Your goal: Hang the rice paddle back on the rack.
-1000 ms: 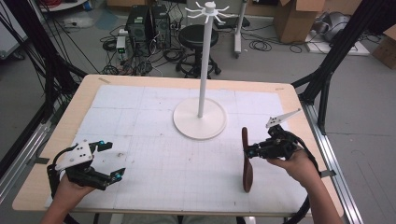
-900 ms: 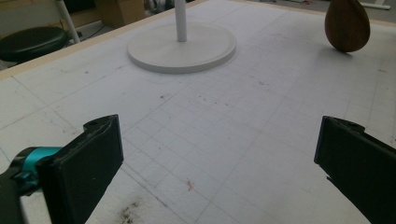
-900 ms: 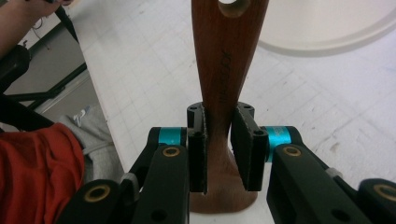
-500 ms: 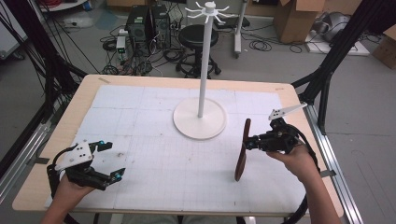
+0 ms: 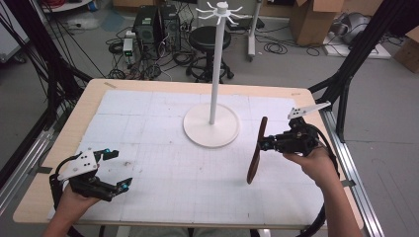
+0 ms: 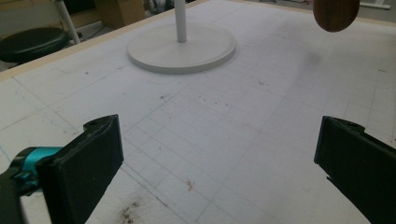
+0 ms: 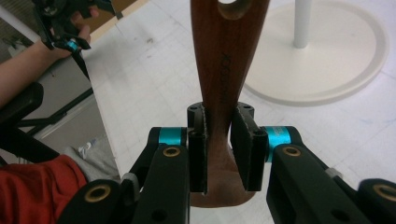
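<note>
A dark wooden utensil [image 5: 257,150] with a hole in its handle [image 7: 224,56] hangs tilted above the mat. My right gripper [image 5: 264,144] is shut on it partway along the handle, right of the stand's base. In the right gripper view the pads [image 7: 243,140] of that gripper [image 7: 220,140] press both flat sides of the wood. A white hook stand [image 5: 215,74] rises from a round base [image 5: 211,131] at the table's middle rear. My left gripper [image 5: 118,169] rests open at the near left, its jaws wide apart [image 6: 219,168] over bare mat. The utensil's rounded end [image 6: 335,14] shows at the top right.
A white gridded mat [image 5: 163,177] covers the wooden table [image 5: 79,106]. The stand's base [image 6: 182,49] lies ahead of the left gripper. A black stool [image 5: 210,42], boxes and cables sit on the floor behind the table.
My right gripper has lifted the wooden utensil and carried it a little farther away. The utensil's lower end has swung left. The left gripper has stayed put.
</note>
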`<action>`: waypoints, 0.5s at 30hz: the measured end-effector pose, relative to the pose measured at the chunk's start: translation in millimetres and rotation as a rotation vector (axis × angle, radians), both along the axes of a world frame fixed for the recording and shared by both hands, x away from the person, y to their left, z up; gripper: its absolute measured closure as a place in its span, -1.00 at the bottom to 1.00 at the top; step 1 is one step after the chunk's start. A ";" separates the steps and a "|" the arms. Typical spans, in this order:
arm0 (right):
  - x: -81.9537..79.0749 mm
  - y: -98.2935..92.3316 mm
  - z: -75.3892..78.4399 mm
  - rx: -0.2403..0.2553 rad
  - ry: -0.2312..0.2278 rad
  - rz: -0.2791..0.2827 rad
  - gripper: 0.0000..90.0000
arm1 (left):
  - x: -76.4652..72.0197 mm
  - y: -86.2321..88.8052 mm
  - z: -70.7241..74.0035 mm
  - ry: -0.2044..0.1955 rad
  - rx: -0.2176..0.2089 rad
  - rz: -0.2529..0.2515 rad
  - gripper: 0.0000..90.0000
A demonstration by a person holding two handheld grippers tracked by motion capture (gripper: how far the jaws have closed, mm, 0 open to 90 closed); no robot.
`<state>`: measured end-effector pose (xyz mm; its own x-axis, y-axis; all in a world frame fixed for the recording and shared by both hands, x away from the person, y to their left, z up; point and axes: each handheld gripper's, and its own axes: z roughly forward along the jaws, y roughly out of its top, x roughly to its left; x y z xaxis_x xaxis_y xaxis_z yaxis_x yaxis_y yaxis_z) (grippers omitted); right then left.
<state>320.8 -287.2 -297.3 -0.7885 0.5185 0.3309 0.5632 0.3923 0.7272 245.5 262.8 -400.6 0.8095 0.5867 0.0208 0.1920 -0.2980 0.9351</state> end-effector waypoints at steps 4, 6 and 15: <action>1.4 -0.7 8.9 0.015 -0.017 -0.002 0.72 | 0.0 -0.1 0.0 0.000 0.002 0.001 -0.96; 2.8 0.0 12.8 0.019 -0.028 -0.001 0.72 | 0.2 -0.3 -0.1 0.000 0.003 0.000 -0.96; 8.1 6.0 31.6 0.021 -0.071 -0.003 0.72 | 0.1 -0.3 0.1 -0.001 0.004 -0.001 -0.96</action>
